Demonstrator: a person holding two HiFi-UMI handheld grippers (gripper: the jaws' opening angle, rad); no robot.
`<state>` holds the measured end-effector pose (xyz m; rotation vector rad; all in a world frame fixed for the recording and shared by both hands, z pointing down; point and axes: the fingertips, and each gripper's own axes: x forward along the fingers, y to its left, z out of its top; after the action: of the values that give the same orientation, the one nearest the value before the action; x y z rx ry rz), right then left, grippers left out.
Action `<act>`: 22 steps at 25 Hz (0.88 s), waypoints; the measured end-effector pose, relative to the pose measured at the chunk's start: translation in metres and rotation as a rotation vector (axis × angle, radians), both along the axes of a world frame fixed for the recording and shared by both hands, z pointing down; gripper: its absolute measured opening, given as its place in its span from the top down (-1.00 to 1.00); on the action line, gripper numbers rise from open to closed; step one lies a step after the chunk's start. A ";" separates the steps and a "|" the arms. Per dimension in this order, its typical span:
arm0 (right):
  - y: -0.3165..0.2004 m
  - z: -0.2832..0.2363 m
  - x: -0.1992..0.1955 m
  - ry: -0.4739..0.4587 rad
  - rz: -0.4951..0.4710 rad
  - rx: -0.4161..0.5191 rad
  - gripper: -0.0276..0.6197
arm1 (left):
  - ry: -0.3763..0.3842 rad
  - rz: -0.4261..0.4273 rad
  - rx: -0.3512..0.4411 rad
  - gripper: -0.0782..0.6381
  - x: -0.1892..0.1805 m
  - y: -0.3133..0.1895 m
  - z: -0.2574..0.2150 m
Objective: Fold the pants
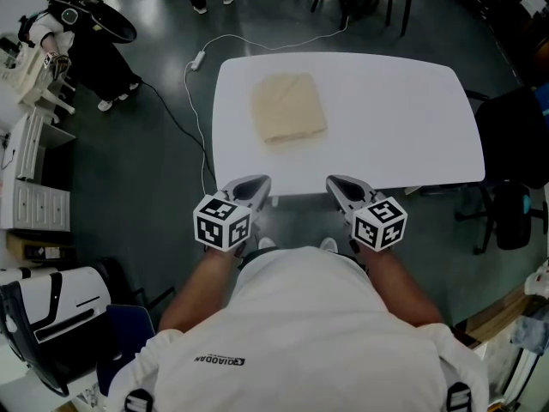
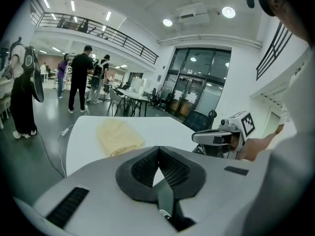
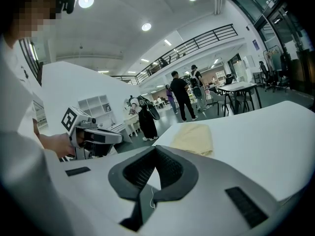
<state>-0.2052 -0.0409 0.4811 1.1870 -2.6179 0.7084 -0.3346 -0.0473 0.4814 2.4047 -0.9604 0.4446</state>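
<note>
The left tool is hovering just short of the near edge of the white tabletop, its jaws pressed together with nothing between them. The right tool is hanging level beside it, likewise closed tight and empty. Both are pointing across the tabletop and slightly downward.

The pants, pale beige, are lying on the left half of the tabletop as a compact bundle that looks already folded. They are sitting well beyond the near edge, and nothing is touching them. The bundle is nearly square, so I cannot tell its long axis for sure. It is lying ahead of the left tool and a little to its right, which makes the left tool the nearer one. The right tool would be reaching diagonally leftward to get to it.

Nothing on the tabletop is standing between either tool and the cloth. A white cable is trailing across the floor past the left edge. A dark office chair is waiting off the right end, and people are standing well back in the hall.
</note>
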 end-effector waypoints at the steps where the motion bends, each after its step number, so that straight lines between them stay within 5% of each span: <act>1: 0.000 0.000 0.000 0.002 -0.002 0.000 0.86 | 0.000 0.000 0.000 0.70 0.000 0.000 0.000; 22: 0.000 0.002 -0.002 0.008 -0.009 -0.003 0.86 | 0.005 -0.008 -0.003 0.70 -0.001 -0.003 0.001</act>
<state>-0.2068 -0.0412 0.4829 1.1746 -2.6135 0.7041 -0.3355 -0.0498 0.4822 2.3968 -0.9666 0.4370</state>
